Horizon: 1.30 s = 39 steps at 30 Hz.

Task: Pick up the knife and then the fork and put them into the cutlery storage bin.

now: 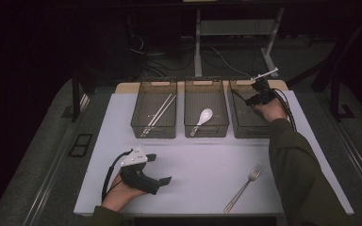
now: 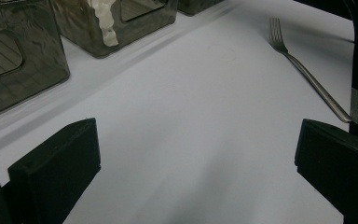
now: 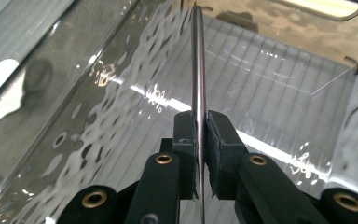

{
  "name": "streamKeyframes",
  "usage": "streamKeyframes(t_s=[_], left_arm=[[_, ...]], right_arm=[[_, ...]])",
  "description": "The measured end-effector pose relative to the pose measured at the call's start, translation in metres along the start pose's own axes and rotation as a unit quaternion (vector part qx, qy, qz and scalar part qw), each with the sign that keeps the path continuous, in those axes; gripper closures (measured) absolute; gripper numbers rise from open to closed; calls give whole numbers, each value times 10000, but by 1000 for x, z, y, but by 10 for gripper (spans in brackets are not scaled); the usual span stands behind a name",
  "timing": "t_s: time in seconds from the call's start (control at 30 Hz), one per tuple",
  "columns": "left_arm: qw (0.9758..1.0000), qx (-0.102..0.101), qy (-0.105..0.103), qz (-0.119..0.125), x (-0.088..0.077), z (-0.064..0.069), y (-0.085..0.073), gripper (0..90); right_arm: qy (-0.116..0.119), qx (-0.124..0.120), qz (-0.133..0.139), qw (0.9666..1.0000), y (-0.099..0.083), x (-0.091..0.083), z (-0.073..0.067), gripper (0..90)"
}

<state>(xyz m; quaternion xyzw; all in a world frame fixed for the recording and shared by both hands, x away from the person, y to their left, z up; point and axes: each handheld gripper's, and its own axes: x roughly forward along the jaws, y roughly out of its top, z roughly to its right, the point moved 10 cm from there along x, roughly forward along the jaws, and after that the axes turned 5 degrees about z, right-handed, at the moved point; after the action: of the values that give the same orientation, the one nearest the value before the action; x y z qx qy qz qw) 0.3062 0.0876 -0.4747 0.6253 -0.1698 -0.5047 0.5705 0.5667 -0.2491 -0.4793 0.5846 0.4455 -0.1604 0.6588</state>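
The metal utensil (image 3: 198,65), a slim steel handle, is pinched tight between the right gripper's (image 1: 259,96) fingers and hangs over the right-hand bin (image 1: 248,123), its far end poking past the bin's back rim. Largest first: the white counter (image 1: 202,183) carries three smoky bins in a row. Left of that right-hand bin sits the middle bin (image 1: 206,129) with a white spoon (image 1: 203,116), then the far-left bin (image 1: 153,127) holding chopsticks (image 1: 159,113). In front of the right-hand bin lies a fork (image 1: 243,188). The left gripper (image 1: 161,168) rests low on the counter, fingers spread wide, holding nothing.
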Motion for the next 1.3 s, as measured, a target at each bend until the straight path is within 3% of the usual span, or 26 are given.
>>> streamKeyframes(t_s=[0.17, 0.3, 0.53, 0.73, 0.9, 1.3], left_arm=[[10000, 11, -10, -8, 0, 0, 0, 0], [10000, 8, -11, 0, 0, 1, 0, 0], [10000, -1, -11, 17, 1, 1, 0, 0], [10000, 10, -7, 23, 1, 2, 1, 0], [10000, 3, -8, 18, 2, 3, 1, 0], [10000, -15, 19, 0, 1, 2, 0, 0]], right_arm=[[4, -36, -155, 9999, -6, 5, -1, 809], [112, 6, 45, 9999, 1, -1, -3, 786], [465, 200, 392, 9979, 12, -22, -4, 637], [521, 18, 636, 9966, 17, -49, -7, 519], [654, -180, 754, 9948, 16, -74, -15, 477], [1021, -664, 773, 9895, -12, -114, -45, 444]])
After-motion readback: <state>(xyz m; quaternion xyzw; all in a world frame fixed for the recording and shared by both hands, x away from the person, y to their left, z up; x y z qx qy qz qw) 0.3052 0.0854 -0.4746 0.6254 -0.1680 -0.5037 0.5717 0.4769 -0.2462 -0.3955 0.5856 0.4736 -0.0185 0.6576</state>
